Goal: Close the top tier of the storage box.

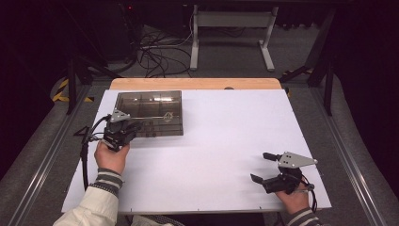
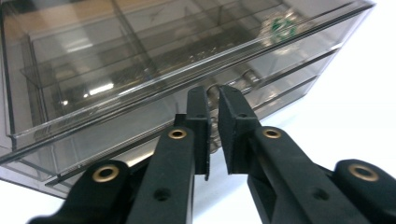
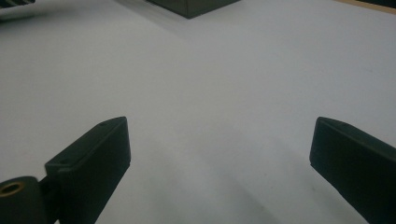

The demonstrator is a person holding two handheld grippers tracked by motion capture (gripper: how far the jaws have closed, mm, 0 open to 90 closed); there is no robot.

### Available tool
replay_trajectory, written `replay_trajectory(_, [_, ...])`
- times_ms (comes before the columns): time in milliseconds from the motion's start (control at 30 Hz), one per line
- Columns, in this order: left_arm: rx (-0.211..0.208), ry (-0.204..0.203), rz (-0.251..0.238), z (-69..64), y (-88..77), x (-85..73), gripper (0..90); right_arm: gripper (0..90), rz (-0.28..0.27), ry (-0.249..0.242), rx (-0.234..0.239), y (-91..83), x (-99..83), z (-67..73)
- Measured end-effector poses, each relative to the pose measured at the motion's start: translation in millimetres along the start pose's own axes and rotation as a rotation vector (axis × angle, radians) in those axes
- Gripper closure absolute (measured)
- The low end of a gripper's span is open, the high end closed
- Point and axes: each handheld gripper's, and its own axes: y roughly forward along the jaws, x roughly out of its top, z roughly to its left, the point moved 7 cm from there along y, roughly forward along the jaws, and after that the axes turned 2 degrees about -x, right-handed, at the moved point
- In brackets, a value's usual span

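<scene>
A smoky clear plastic compartment box (image 1: 150, 113) lies closed at the back left of the white table (image 1: 226, 136). My left gripper (image 1: 134, 127) is at its front wall. In the left gripper view the box (image 2: 140, 56) is close up, and my left gripper (image 2: 214, 100) has its jaws drawn to a narrow gap around a small latch (image 2: 213, 89) on the box's front edge. My right gripper (image 1: 259, 166) rests wide open near the table's front right, holding nothing. In the right gripper view the right gripper (image 3: 219, 140) points across bare table toward a corner of the box (image 3: 191, 7).
A wooden strip (image 1: 195, 83) runs along the table's far edge. Beyond it stand a white desk frame (image 1: 233, 33) and loose cables (image 1: 160, 52) on the floor. Metal rails (image 1: 346, 150) run along both sides of the table.
</scene>
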Motion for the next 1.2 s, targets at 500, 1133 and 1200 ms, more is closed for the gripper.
replay_trajectory(500, [-0.154,0.084,-0.062,-30.0,-33.6,4.5,49.6,5.9,0.003,0.005,0.001,1.3,0.4,0.6])
replay_trajectory(1133, [-0.283,0.153,-0.115,-43.3,-59.7,-19.9,12.3,5.9,0.005,0.005,0.0,1.2,0.0,0.6])
replay_trajectory(1200, [-0.287,0.162,-0.132,-43.0,-60.5,-23.8,10.5,5.9,0.005,0.005,0.0,1.1,0.0,0.6])
